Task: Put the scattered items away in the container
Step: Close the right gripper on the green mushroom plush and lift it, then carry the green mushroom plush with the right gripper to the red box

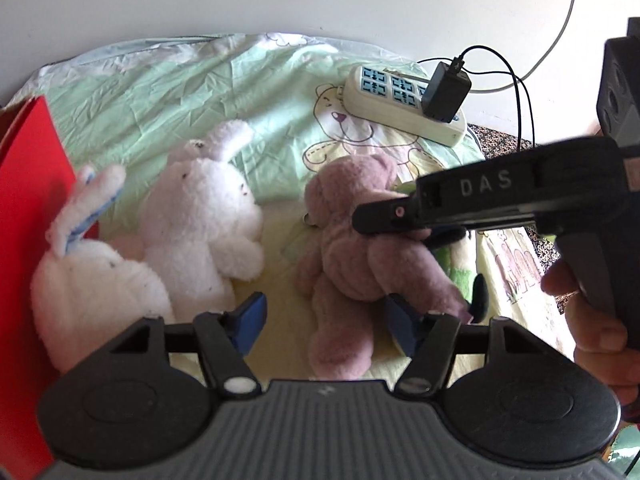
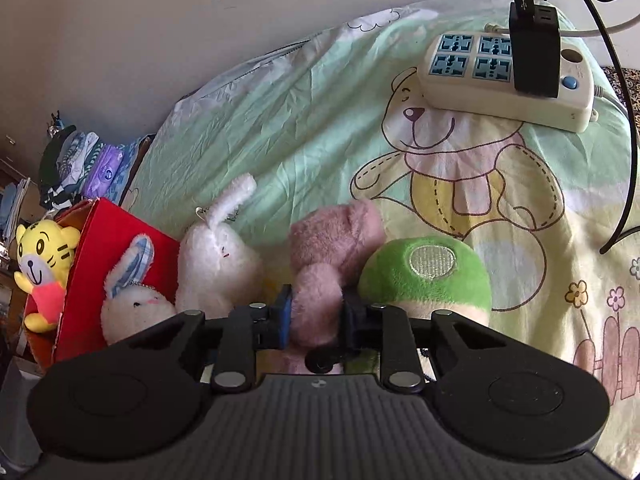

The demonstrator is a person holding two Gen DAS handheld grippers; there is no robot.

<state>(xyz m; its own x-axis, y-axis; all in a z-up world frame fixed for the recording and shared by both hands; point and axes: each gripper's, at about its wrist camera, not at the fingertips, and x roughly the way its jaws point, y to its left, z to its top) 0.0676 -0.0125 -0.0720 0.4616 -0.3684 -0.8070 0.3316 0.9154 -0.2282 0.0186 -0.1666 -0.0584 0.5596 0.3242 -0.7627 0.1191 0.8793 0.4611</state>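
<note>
- Left wrist view: raised letters "D A S" read along the black body of the right gripper (image 1: 400,216), which reaches in from the right with a hand (image 1: 592,320) on its grip.
- That gripper's tip lies against the pink plush bear (image 1: 344,252) on the cartoon-print bedsheet (image 1: 168,92); from here I cannot tell how its jaws stand.
- The left gripper (image 1: 326,320) has its blue-padded fingers apart, with nothing between them, over the sheet just beside the bear's leg.
- A red box (image 1: 28,208) stands at the left edge; a white bunny with blue-lined ears (image 1: 92,272) leans against its wall, and a second white plush (image 1: 204,216) lies beside it.
- A cream power strip (image 1: 400,108) with a black charger (image 1: 446,92) plugged in lies on the sheet behind.
- Right wrist view: the right gripper (image 2: 316,316) is clamped on a limb of the pink plush bear (image 2: 336,236), pads pressing both sides.
- A green mushroom plush (image 2: 428,272) lies touching the bear's right side.
- The red box (image 2: 116,256) holds a yellow tiger plush (image 2: 44,264) at its open side.
- No writing is legible on the power strip (image 2: 500,92).
</note>
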